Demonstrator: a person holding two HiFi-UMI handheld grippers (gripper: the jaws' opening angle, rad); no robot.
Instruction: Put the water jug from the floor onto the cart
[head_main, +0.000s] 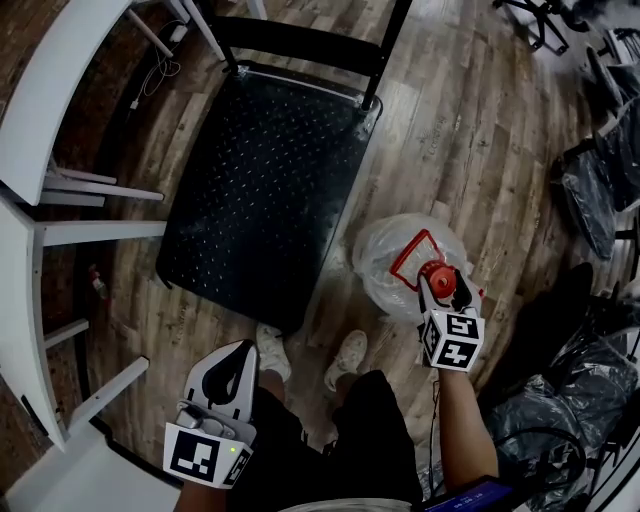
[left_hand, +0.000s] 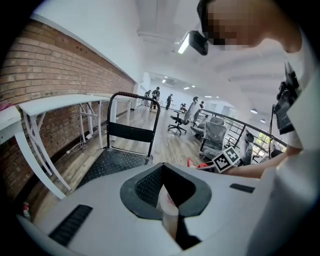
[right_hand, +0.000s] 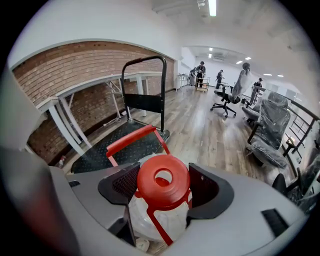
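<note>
Wood-plank floor stretches ahead of me, with the black studded flat-deck cart parked on it. Just beside the cart's near right corner is the clear plastic water jug. If it's full, I expect it to be heavy and sloshing, with slick walls. My right gripper has its fingers clamped on the red cap, the stiffest spot, though the red handle may bear weight better. My left gripper has its fingers together, empty.
</note>
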